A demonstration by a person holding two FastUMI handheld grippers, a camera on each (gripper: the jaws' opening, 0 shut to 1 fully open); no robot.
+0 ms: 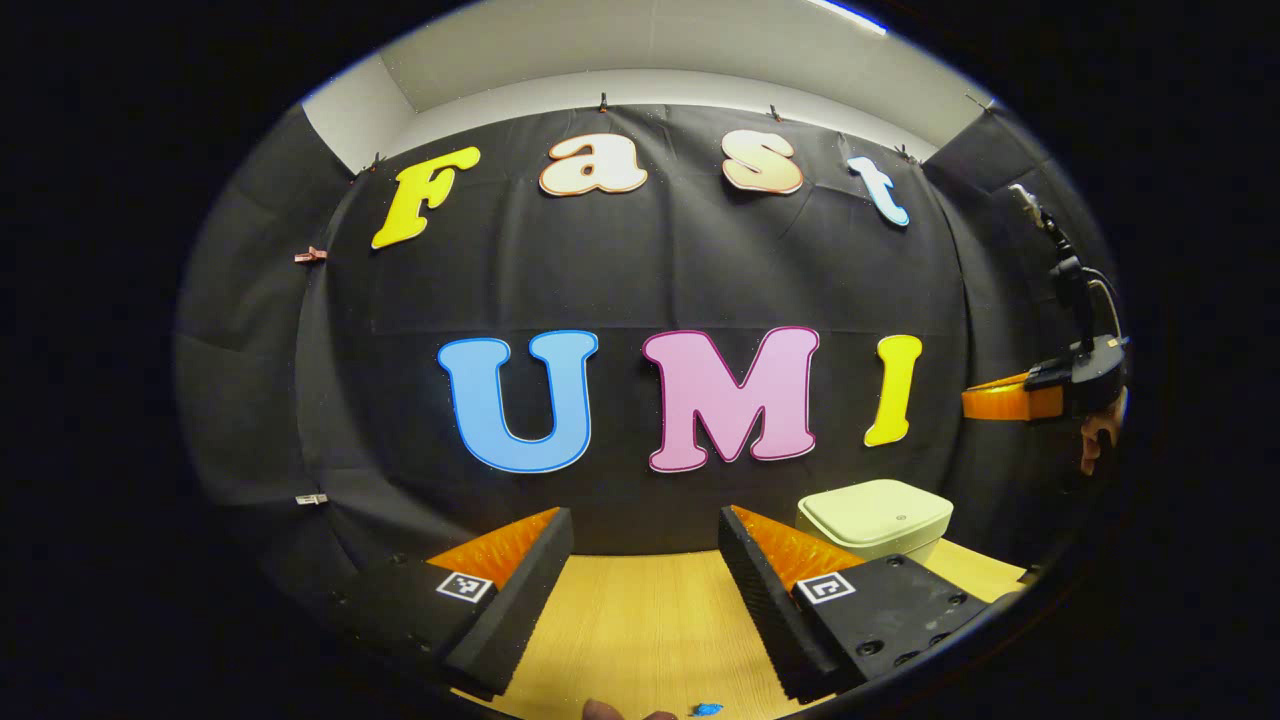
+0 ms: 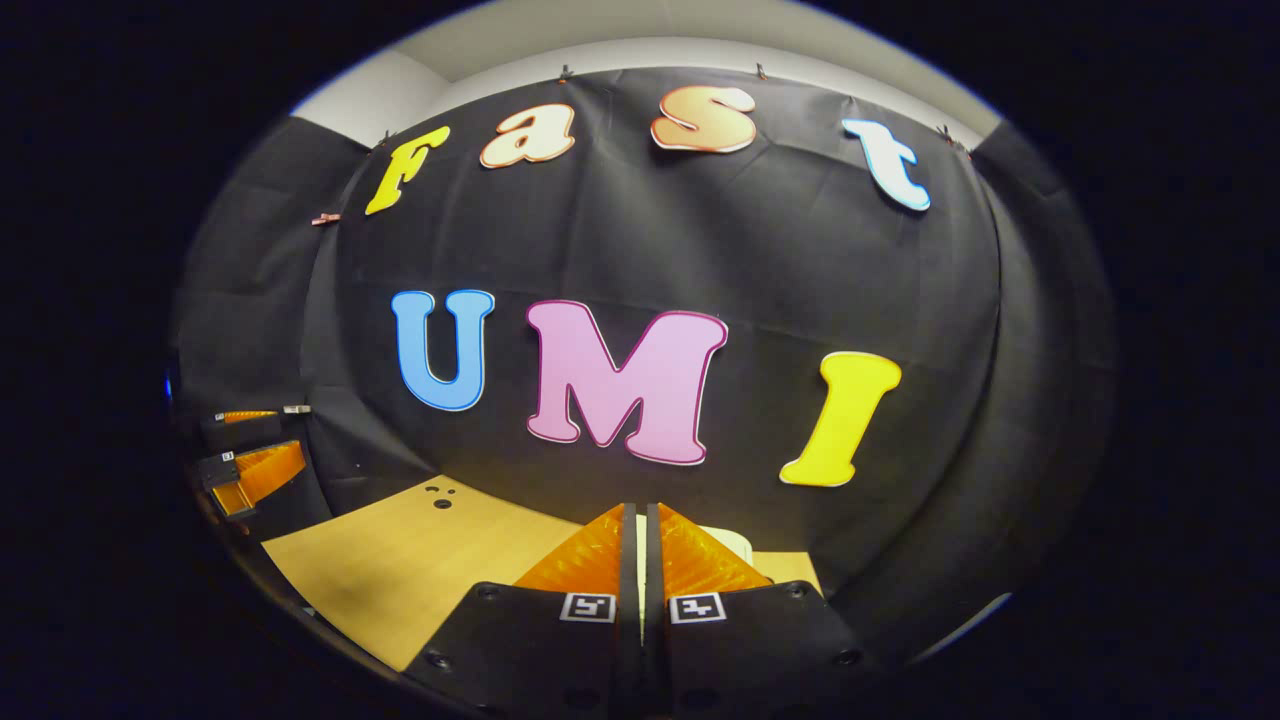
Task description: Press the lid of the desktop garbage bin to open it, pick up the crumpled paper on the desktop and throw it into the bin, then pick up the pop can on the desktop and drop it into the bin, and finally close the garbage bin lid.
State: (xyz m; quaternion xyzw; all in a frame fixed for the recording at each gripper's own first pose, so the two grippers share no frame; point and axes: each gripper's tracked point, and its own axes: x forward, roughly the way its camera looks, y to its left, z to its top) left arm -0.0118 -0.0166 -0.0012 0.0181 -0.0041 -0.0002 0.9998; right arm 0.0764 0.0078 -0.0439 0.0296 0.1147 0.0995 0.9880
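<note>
1. In the left gripper view, the left gripper (image 1: 640, 590) sits nearest, its fingers spread wide with nothing between them, hovering over the pale wooden table (image 1: 640, 620).
2. At 6 o'clock on the bottom edge of that view lie a small blue scrap (image 1: 706, 709) and a sliver of something brownish, too cropped to name. The crumpled paper and pop can may sit under the camera there; a blind reach down could knock them away.
3. Just past the left gripper's right finger, at about 4 o'clock, stands the pale cream, rounded plastic desktop garbage bin (image 1: 875, 520) with its lid flat and closed. Judging by that, the lid press is not yet done.
4. In the right gripper view, the right gripper (image 2: 641, 570) has its fingers pressed together on nothing, a fit shape for pressing. A strip of the bin's pale lid peeks behind the fingertips at 6 o'clock.
5. Risks: the bin looks light, so an off-centre or slanted push may slide or tip it instead of releasing the lid; the fingers hide the target, so the press point is easily misjudged.
6. Farther off, at 3 o'clock in the left gripper view, the right gripper and the hand (image 1: 1098, 432) holding it hang high, well apart from the bin.
</note>
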